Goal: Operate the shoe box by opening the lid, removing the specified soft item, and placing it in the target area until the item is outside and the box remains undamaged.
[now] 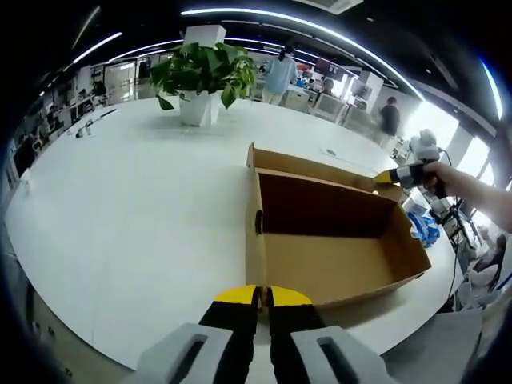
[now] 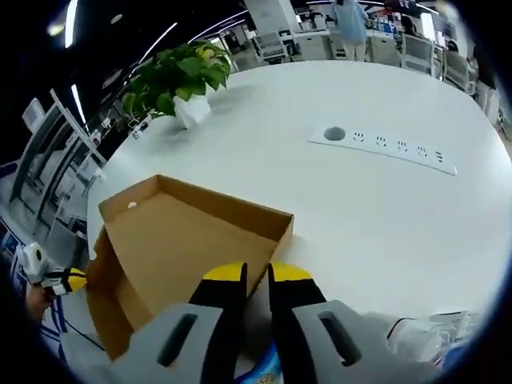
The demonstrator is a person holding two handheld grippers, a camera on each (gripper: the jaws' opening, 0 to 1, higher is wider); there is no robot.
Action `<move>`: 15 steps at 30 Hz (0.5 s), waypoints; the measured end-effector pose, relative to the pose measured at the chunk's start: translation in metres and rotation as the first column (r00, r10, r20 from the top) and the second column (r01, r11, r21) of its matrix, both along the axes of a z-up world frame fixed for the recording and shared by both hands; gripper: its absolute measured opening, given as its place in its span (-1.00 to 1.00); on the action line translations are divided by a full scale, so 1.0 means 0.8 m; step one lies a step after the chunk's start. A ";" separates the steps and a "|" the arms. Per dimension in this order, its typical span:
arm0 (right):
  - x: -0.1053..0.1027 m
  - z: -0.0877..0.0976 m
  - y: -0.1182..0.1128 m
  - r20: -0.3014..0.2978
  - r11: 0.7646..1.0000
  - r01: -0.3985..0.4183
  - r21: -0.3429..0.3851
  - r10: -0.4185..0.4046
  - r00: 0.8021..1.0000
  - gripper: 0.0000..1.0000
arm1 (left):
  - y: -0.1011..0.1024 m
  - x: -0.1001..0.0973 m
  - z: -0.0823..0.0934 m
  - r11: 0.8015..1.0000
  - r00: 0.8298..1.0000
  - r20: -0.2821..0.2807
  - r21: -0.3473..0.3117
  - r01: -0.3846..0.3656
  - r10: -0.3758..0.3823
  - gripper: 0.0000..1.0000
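The brown cardboard shoe box [image 1: 336,268] lies open on the white table, and its inside looks bare. In the left gripper view, my left gripper [image 1: 262,298] is shut on the box's near corner wall. A hand holds my right gripper [image 1: 389,177] at the box's far right corner. Seen from the right gripper view, the box [image 2: 180,240] lies ahead with my right gripper [image 2: 256,276] shut on its wall edge. My left gripper [image 2: 68,280] sits at the opposite corner. A blue soft item [image 1: 424,228] lies outside the box, past its right end.
A potted green plant [image 1: 204,72] [image 2: 172,76] stands at the far side of the round white table [image 1: 120,208]. A socket strip [image 2: 384,146] is set into the tabletop. Clear plastic wrapping [image 2: 432,336] lies by my right gripper. People [image 1: 390,116] stand in the office behind.
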State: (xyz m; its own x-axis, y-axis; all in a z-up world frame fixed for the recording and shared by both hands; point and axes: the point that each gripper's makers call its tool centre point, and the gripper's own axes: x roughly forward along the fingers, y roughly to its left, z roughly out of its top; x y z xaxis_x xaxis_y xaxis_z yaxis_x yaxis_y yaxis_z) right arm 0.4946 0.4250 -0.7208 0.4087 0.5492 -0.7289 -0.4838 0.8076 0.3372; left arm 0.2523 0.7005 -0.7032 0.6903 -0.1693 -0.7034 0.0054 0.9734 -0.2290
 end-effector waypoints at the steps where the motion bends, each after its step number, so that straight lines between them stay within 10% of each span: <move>1: 0.000 0.001 0.000 0.004 1.000 -0.003 -0.003 0.003 1.000 -0.85 | 0.000 0.000 0.000 1.000 1.000 0.001 0.001 0.000 0.000 -0.93; 15: -0.003 0.028 -0.002 0.078 0.999 -0.033 0.003 0.033 0.996 -0.95 | -0.001 0.000 0.000 1.000 1.000 0.003 0.002 0.004 -0.004 -0.93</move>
